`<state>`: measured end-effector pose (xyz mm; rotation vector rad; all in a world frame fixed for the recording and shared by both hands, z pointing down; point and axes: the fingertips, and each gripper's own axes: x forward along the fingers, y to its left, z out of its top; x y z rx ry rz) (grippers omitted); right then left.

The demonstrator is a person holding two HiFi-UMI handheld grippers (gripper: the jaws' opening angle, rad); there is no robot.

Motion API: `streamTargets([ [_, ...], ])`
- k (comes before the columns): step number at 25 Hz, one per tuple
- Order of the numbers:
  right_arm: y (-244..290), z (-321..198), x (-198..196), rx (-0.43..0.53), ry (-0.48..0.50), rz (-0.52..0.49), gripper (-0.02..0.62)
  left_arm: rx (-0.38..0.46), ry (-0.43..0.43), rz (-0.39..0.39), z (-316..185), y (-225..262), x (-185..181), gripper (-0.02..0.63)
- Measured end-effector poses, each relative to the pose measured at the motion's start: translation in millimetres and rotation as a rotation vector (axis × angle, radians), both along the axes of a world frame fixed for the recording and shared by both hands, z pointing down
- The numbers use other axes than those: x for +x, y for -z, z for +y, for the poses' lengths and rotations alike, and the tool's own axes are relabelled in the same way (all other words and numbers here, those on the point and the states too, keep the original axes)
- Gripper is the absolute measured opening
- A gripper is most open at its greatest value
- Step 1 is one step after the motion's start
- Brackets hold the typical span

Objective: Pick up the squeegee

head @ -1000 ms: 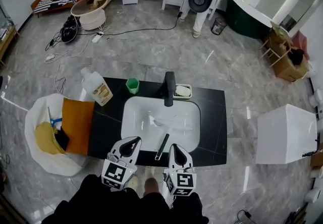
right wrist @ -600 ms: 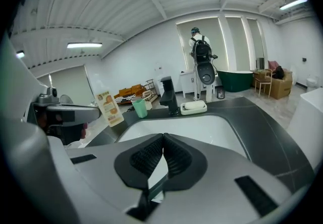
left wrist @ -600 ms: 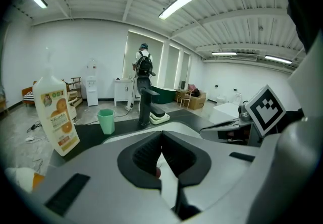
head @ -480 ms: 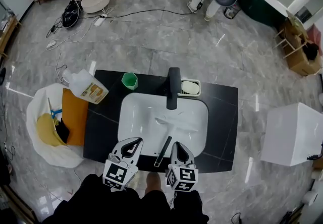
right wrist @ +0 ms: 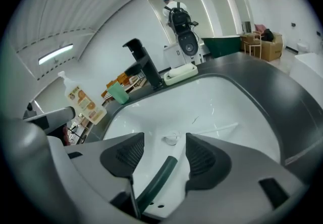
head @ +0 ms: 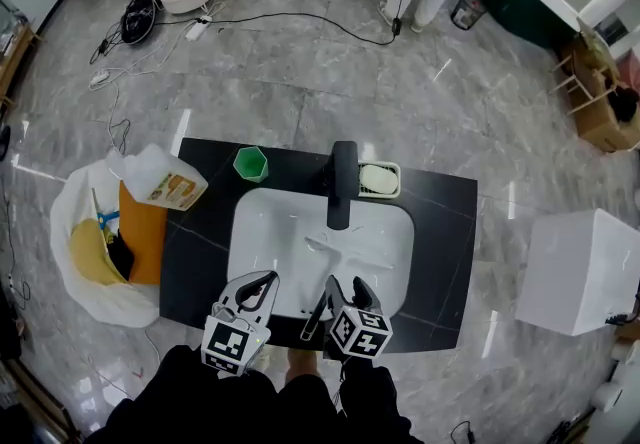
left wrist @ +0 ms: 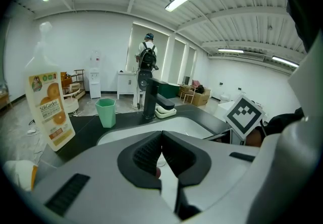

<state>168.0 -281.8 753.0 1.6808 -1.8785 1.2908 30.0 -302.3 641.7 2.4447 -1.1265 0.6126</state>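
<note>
The squeegee's dark green handle [head: 321, 306] leans on the front rim of the white sink [head: 270, 232]; its blade is hidden. My right gripper [head: 341, 285] is over that rim, its jaws opening. In the right gripper view the handle [right wrist: 160, 175] runs up between the spread pads of the right gripper [right wrist: 165, 142] without either pad pressing on it. My left gripper [head: 261, 280] hovers a little to the left over the black counter's front edge. In its own view the left gripper [left wrist: 160, 136] is shut with nothing in it.
A black faucet [head: 341, 182] stands behind the sink, with a green cup [head: 250, 163], a soap dish [head: 379, 178] and a detergent bottle [head: 160, 182] on the black counter [head: 440, 232]. A white bin [head: 70, 222] holding cloths stands at the left, a white box [head: 585, 267] at the right.
Both grippers have sunk toward the sink's front rim. The right gripper rolled and its jaws went from shut to spread on either side of the squeegee handle.
</note>
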Motion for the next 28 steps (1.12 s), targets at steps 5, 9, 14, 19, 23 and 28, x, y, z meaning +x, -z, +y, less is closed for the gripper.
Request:
streamTargets([
  [5, -34, -7, -1, -0.106, 0.011, 0.013, 0.291, -0.019, 0.019, -0.007, -10, -7, -2, 0.023],
  [9, -64, -9, -4, -0.196, 0.029, -0.003, 0.297, -0.041, 0.043, -0.008, -15, -16, -4, 0.023],
  [14, -85, -17, -5, -0.275, 0.046, 0.009, 0.296, -0.06, 0.068, -0.01, -22, -26, -10, 0.023],
  [19, -97, -15, -10, -0.346, 0.076, 0.003, 0.266, -0.065, 0.091, -0.01, -29, -27, -14, 0.023],
  [23, -101, -12, -15, -0.391, 0.076, -0.021, 0.198, -0.068, 0.103, -0.007, -30, -29, -15, 0.023],
  [28, -99, -12, -15, -0.416, 0.058, -0.026, 0.17, -0.067, 0.109, -0.002, -31, -27, -16, 0.023],
])
